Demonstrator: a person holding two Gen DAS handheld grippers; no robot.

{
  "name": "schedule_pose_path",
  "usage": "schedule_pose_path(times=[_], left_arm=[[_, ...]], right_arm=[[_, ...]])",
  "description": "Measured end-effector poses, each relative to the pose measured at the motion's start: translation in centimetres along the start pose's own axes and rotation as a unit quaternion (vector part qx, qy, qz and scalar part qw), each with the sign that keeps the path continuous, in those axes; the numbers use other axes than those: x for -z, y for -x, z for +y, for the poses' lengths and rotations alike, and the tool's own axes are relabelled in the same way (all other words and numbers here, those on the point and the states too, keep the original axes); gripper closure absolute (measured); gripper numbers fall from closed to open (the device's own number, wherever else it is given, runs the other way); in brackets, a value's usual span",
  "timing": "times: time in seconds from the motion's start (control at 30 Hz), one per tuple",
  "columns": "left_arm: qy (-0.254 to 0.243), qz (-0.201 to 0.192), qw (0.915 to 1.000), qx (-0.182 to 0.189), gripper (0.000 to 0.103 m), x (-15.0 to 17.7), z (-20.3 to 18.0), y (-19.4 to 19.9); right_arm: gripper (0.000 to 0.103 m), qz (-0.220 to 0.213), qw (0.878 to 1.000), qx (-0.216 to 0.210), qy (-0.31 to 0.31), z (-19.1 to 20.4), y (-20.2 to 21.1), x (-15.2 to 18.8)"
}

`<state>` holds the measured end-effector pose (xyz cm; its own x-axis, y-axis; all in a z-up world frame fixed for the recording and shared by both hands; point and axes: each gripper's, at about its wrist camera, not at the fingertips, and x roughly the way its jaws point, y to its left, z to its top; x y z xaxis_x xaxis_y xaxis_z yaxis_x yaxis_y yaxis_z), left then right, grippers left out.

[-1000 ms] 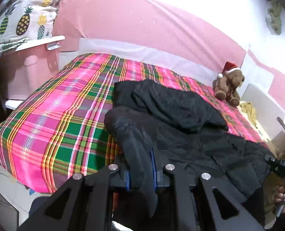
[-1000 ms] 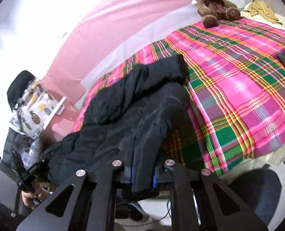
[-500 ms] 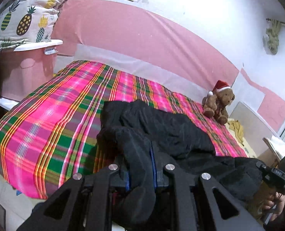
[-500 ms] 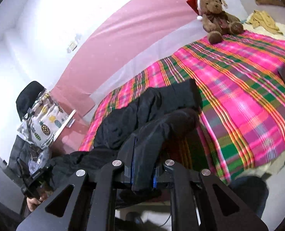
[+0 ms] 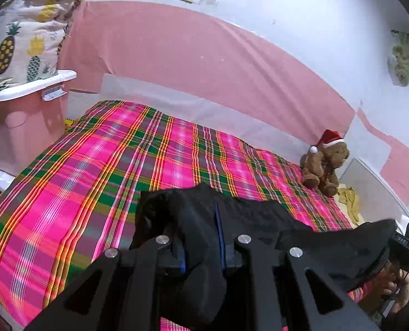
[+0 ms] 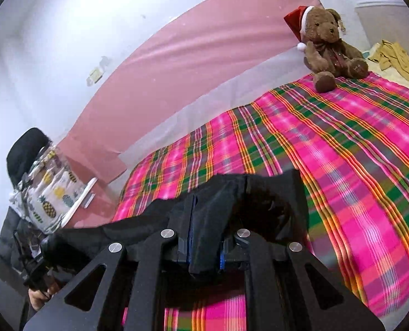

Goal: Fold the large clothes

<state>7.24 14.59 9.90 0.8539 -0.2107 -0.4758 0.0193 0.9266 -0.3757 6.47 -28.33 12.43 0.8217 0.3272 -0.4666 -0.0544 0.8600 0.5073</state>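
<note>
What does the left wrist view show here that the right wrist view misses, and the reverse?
Only the left wrist view shows the green cloth hanging on the wall and the right gripper from outside. Only the right wrist view shows the left gripper from outside. Both show the black garment clamped in the filming gripper's fingers, the plaid bed, the bear and the pineapple pillow.

Black garment covers the left fingers; its lower part cut off below
</note>
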Motion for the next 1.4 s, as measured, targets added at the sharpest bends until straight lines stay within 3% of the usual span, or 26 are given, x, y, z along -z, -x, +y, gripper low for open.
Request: schedule_pose_path(times=[0.33,0.5,0.67,0.83,0.93,1.0,1.03,1.13,1.2,1.27,1.4], left_arm=[[0.009,0.064,0.9965,-0.054,0.086,-2.5,1.9,-12.2],[0.022,0.109,0.9908,-0.077,0.083,-1.1,3.7,-18.2],[0.028,0.115,0.9899,-0.079,0.079,0.2,4.6,-20.9],[0.04,0.126,0.9892,-0.062,0.074,-0.3,4.7,-21.3],[0.06,0.125,0.9898,-0.033,0.057,-1.3,5.0,-20.3],[0.071,0.111,0.9912,-0.011,0.034,-2.0,5.1,-19.2],[0.074,0.105,0.9918,-0.005,0.032,-2.4,5.0,-18.8],[0.075,0.08,0.9939,-0.01,0.024,-3.5,4.7,-17.6],[0.074,0.051,0.9957,-0.025,0.008,-4.3,4.5,-16.5],[0.072,0.036,0.9962,-0.032,0.007,-5.0,4.5,-15.8],[0.055,0.043,0.997,-0.033,0.007,-5.0,3.8,-15.3]], right_arm=[[0.089,0.072,0.996,0.057,-0.014,-2.4,-12.2,-4.7],[0.086,0.122,0.988,0.084,-0.032,-4.8,-18.1,-4.3],[0.084,0.154,0.983,0.088,-0.05,-6.9,-22.2,-3.0],[0.083,0.16,0.983,0.075,-0.053,-7.8,-23.4,-2.4],[0.081,0.161,0.983,0.055,-0.062,-7.8,-22.2,-3.3],[0.077,0.155,0.985,0.032,-0.075,-7.9,-21.5,-4.2],[0.075,0.152,0.984,0.013,-0.086,-8.0,-20.7,-4.7],[0.066,0.144,0.985,-0.011,-0.098,-7.5,-19.6,-5.9],[0.058,0.136,0.987,-0.015,-0.088,-6.8,-18.8,-6.4],[0.054,0.128,0.988,-0.027,-0.087,-6.3,-18.2,-6.9],[0.042,0.115,0.989,-0.023,-0.09,-6.4,-17.9,-7.3]])
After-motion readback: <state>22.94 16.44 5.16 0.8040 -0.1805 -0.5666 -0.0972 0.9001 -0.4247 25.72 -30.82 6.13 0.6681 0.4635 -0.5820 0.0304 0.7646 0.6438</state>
